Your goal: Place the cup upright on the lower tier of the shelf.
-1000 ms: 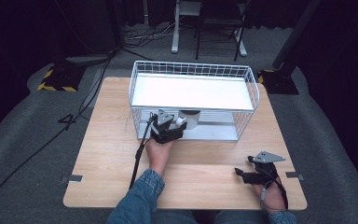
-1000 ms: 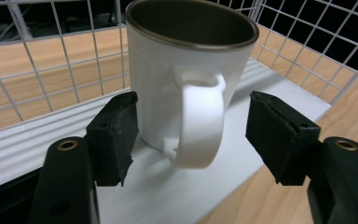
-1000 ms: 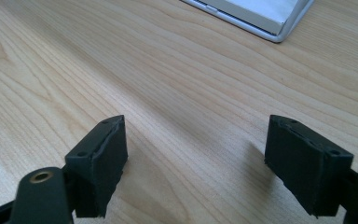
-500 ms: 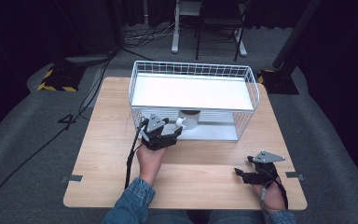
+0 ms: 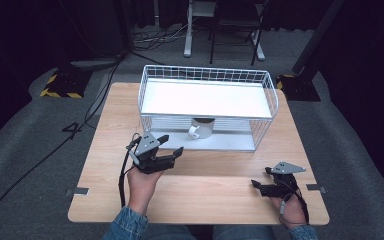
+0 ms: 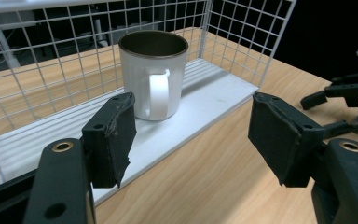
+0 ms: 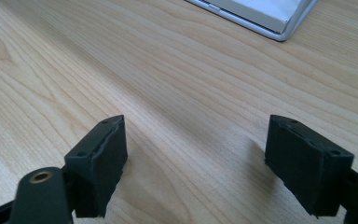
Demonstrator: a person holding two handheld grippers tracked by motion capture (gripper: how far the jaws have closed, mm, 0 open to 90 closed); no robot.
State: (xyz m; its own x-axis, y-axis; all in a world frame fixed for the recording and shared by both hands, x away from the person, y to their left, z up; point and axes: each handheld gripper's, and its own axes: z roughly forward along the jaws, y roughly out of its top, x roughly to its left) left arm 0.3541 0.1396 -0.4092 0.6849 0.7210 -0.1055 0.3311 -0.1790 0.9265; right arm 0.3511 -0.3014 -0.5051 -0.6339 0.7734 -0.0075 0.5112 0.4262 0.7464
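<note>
A white mug (image 5: 200,129) with a dark inside stands upright on the lower shelf of a white wire rack (image 5: 207,70), its handle turned to the open front. My left gripper (image 5: 171,145) hovers over the table in front of the rack's left part, open, pointing at the mug with nothing between its pads. In the left gripper view the mug (image 6: 154,74) stands a short way beyond the left gripper (image 6: 193,121). My right gripper (image 5: 261,178) rests open near the table's front right. In the right gripper view, bare wood lies between the jaws of the right gripper (image 7: 193,149).
The rack (image 6: 242,28) has a flat white top shelf and sits at the back middle of the wooden table (image 5: 205,200). Its white base corner (image 7: 261,11) lies ahead of the right gripper. Cables, chair legs and a yellow-black block (image 5: 60,87) lie on the floor beyond.
My left gripper has drawn back from the rack's front, moving left and toward the person, empty. The mug stays on the lower shelf. The right gripper has not moved.
</note>
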